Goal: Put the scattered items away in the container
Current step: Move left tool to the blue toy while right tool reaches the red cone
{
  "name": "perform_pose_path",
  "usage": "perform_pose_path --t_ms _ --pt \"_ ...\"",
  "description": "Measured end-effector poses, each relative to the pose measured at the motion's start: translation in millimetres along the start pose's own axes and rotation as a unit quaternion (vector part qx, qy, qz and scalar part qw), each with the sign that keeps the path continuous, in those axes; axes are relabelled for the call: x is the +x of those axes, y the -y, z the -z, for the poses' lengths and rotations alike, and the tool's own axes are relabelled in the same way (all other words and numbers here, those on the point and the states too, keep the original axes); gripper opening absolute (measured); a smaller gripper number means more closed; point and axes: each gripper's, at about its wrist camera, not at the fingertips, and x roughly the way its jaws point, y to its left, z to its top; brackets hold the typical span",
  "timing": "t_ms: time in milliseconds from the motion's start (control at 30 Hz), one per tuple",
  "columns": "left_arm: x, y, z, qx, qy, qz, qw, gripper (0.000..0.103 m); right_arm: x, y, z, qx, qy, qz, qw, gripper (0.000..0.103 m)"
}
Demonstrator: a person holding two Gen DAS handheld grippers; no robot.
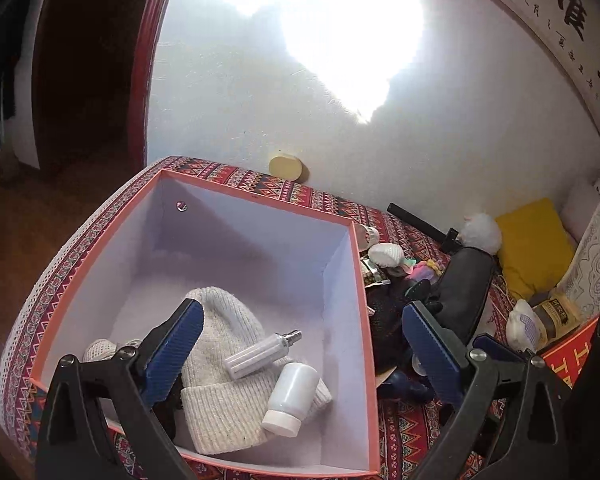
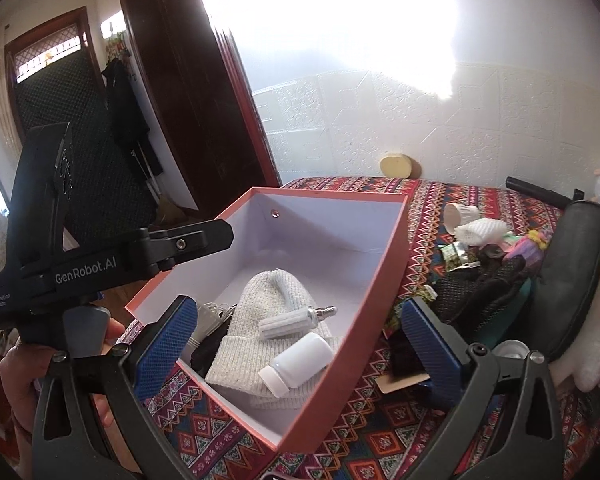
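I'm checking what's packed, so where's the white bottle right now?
The white bottle lies on its side in the box, near its front right corner in both views, resting on the knit hat beside the bulb.

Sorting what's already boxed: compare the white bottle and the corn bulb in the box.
The white bottle is smooth and plain; the corn bulb is ribbed. The bottle ends in a wide white cap, the bulb in a narrow metal screw base. The bottle looks thicker than the bulb. Both are white, lying on their sides on the knit hat.

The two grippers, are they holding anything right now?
No. The left gripper and right gripper are both open and empty above the box.
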Motion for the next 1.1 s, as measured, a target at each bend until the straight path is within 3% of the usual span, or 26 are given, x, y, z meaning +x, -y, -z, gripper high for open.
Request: perform_pose_path --t_ms 233,400,567,700,800,867,933,1100 --pt "-3.8 48.6 14.4 0.063 -0.017 0.023 0.9976 0.1 -45.3 46.9 14.1 0.034 0.015 0.039 0.999 0.102" --pt "7.0 94.9 34.0 0.106 -0.057 0.06 0.9909 0.1 -75.8 90.5 35.3 0.063 0.019 0.08 0.995 0.102" --pt "30.7 145.9 59.9 0.135 -0.099 0.098 0.9811 0.1 -106.9 151.3 68.2 0.123 0.027 0.141 0.982 0.102" --pt "58.0 173.1 79.0 0.133 -0.14 0.124 0.9734 0.1 -113.4 196.3 98.7 0.162 0.004 0.185 0.969 0.102" --pt "81.3 191.1 95.4 0.146 -0.169 0.113 0.9683 0.1 -104.9 221.7 118.8 0.207 -0.025 0.166 0.964 0.101" --pt "93.0 198.2 105.5 0.156 -0.183 0.099 0.9655 0.1 -93.0 229.0 126.5 0.22 -0.056 0.138 0.964 0.093" --pt "102.7 200.4 111.0 0.167 -0.194 0.081 0.9634 0.1 -77.9 223.5 130.3 0.199 -0.087 0.116 0.969 0.085" --pt "116.5 184.9 108.7 0.152 -0.218 0.081 0.9607 0.1 -41.5 195.4 138.4 0.127 -0.151 0.118 0.973 0.081"
